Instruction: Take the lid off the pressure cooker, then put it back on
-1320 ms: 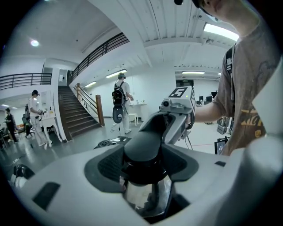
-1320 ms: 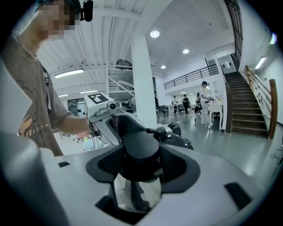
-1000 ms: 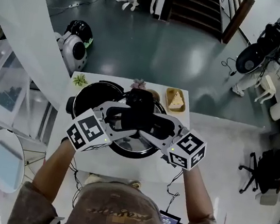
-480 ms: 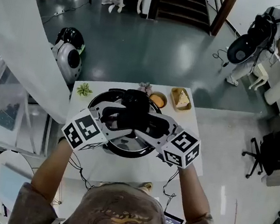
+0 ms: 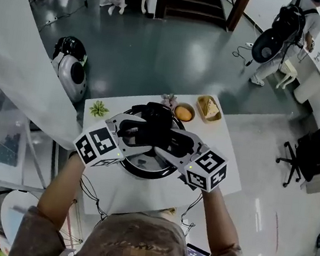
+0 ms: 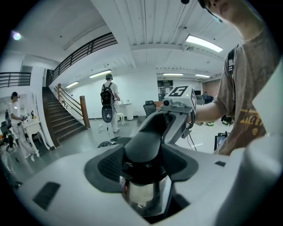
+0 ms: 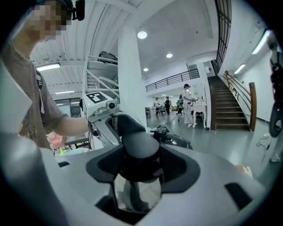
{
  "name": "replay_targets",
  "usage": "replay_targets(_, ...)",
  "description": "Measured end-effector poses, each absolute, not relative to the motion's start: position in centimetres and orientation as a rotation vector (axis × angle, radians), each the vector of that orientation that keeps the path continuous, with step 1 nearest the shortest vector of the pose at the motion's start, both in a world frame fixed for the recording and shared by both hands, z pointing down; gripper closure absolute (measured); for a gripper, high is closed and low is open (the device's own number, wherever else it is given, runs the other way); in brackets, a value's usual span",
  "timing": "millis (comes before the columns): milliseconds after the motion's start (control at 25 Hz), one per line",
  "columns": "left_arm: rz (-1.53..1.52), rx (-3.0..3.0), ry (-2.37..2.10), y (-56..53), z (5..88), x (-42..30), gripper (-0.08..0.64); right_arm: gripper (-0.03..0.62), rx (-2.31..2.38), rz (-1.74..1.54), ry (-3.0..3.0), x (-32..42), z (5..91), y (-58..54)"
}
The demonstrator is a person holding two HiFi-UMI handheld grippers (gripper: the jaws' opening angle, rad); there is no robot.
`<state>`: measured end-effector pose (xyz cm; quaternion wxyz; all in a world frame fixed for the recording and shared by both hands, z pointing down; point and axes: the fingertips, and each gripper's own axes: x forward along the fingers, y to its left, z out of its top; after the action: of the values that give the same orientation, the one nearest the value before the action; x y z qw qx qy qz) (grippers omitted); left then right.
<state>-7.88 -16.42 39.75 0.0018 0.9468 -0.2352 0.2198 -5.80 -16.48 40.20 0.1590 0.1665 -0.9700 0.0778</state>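
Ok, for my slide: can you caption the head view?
Left hand-held gripper and right hand-held gripper clamp the knob of the pressure cooker lid above a white table.

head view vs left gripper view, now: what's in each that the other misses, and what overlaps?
Only the head view: the white table, with a small plant, a bowl and a basket at its far edge, and the left gripper seen from outside. Only the left gripper view: its fingers pressed on both sides of the lid knob, plus ceiling lights. Both: the knob, the right gripper clamped on it from the opposite side, the staircase and the person with a backpack.
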Motion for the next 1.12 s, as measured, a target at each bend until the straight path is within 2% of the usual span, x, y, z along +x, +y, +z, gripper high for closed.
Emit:
replay_targets(480, 0.687, 2.992, -0.683, -17.9, 41.6, -11.7, 0.291, 0.334, 0.534, 0.218, -2.732, -9.6, 41.9, -17.9)
replay_targets(1120, 0.676, 2.975, -0.655, -19.0, 43.1, -12.0, 0.29, 0.334, 0.553, 0.284, -2.712, -9.9, 43.6, -18.9)
